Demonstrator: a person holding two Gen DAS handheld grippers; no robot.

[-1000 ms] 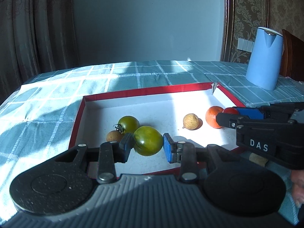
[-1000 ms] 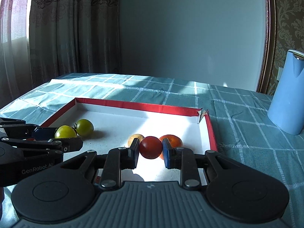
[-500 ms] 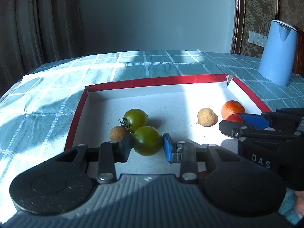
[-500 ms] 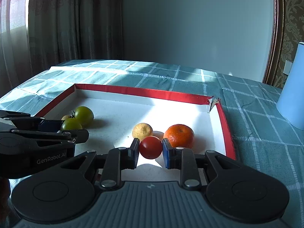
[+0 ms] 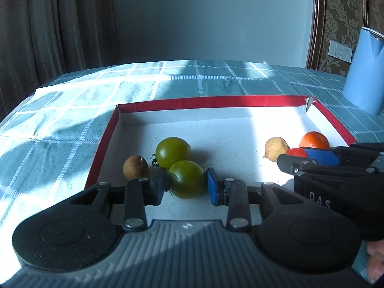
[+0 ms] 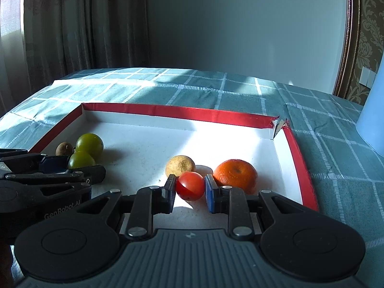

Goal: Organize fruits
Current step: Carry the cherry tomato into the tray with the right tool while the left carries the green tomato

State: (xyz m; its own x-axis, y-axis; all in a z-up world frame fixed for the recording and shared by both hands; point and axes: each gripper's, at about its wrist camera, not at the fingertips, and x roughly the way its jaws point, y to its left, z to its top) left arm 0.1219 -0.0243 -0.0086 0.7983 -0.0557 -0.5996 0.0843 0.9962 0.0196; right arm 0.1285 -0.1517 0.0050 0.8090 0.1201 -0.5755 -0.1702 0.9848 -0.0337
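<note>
Left claw point(image 5: 186, 187) grips a green tomato point(image 5: 188, 178) at lower centre of its frame, inside the red-rimmed tray point(image 5: 216, 100). Right claw point(image 6: 189, 190) clamps a red tomato point(image 6: 190, 185) just beside an orange point(image 6: 235, 174) and a tan fruit point(image 6: 180, 165).

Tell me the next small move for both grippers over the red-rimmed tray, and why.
Probably lower both a little further, then open the fingers. The left gripper is shut on a round green tomato beside the other green tomato; the right gripper is shut on a small red tomato next to the orange mandarin. Both fruits appear just above the white floor of the red-rimmed cardboard tray.
</note>
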